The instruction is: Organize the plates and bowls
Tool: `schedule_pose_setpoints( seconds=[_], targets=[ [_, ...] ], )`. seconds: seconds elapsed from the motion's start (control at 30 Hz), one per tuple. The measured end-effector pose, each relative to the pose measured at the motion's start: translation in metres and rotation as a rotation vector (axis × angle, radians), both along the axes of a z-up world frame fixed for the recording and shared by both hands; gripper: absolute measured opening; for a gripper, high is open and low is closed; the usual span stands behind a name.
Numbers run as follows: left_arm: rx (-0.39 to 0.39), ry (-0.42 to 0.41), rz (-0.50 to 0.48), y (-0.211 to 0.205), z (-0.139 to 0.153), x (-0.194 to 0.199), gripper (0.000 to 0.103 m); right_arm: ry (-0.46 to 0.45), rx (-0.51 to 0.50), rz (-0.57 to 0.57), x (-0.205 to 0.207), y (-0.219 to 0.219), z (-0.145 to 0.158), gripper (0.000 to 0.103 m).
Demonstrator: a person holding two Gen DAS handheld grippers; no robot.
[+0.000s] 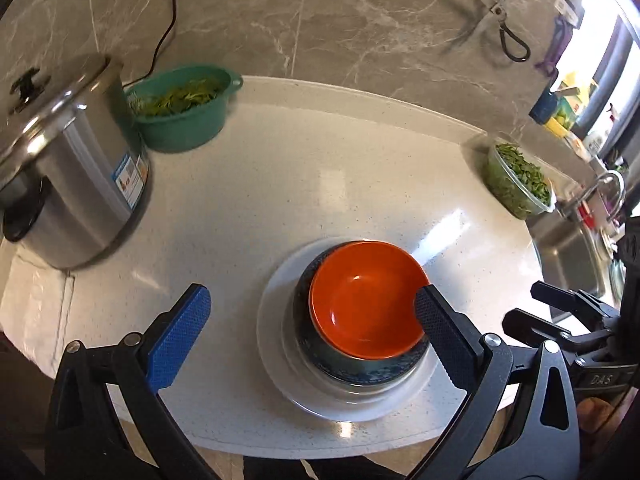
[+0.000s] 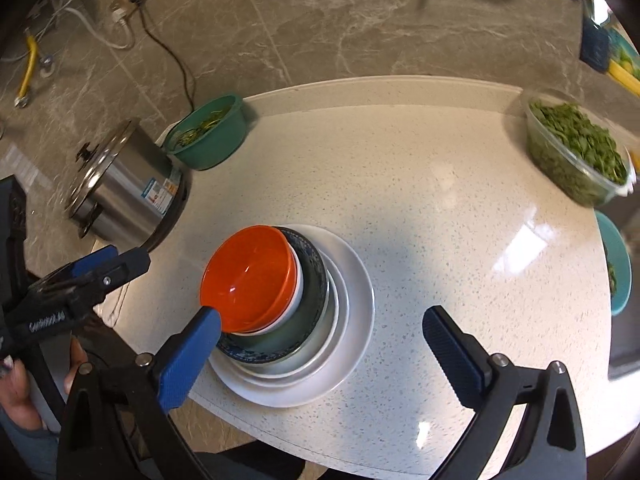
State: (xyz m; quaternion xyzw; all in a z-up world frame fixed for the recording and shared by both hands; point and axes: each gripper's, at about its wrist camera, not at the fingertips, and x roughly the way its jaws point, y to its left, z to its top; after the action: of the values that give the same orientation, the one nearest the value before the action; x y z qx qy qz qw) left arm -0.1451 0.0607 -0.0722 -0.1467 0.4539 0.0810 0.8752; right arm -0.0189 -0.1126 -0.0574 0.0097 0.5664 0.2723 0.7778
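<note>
An orange bowl (image 1: 366, 300) sits on top of a stack: a dark blue patterned bowl (image 1: 352, 372) and white plates (image 1: 276, 344) on the white counter. In the right wrist view the orange bowl (image 2: 250, 280) leans left over a white bowl (image 2: 297, 284), the blue bowl (image 2: 308, 312) and the white plates (image 2: 356, 300). My left gripper (image 1: 312, 332) is open and empty, its fingers wide apart over the stack's near side. My right gripper (image 2: 320, 354) is open and empty, in front of the stack. The left gripper (image 2: 100, 268) also shows at the left of the right wrist view.
A steel pot (image 1: 68, 168) stands at the left. A green basin of greens (image 1: 184, 108) is at the back left. A clear container of chopped greens (image 2: 576, 148) is at the right, with a teal bowl (image 2: 618, 264) and a sink (image 1: 568, 256) beyond the counter's edge.
</note>
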Motion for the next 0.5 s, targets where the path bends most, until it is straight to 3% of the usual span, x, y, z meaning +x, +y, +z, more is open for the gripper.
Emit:
schedule_pose_setpoints(
  seconds=[0.2, 0.27, 0.37, 0.5],
  targets=[
    [-0.095, 0.094, 0.001, 0.029, -0.026, 0.005, 0.103, -0.008, -0.017, -0.056, -0.007, 0.015, 0.001, 0.103],
    [0.003, 0.141, -0.002, 0.029, -0.033, 0.011, 0.103, -0.010, -0.025, -0.076, -0.011, 0.018, 0.001, 0.103],
    [0.188, 0.133, -0.015, 0.015, -0.031, 0.012, 0.103, -0.010, -0.038, -0.109, -0.015, 0.019, 0.002, 0.103],
    [0.153, 0.104, -0.087, 0.011, -0.032, 0.011, 0.103, -0.020, -0.066, -0.141, -0.019, 0.020, 0.006, 0.103]
  ],
)
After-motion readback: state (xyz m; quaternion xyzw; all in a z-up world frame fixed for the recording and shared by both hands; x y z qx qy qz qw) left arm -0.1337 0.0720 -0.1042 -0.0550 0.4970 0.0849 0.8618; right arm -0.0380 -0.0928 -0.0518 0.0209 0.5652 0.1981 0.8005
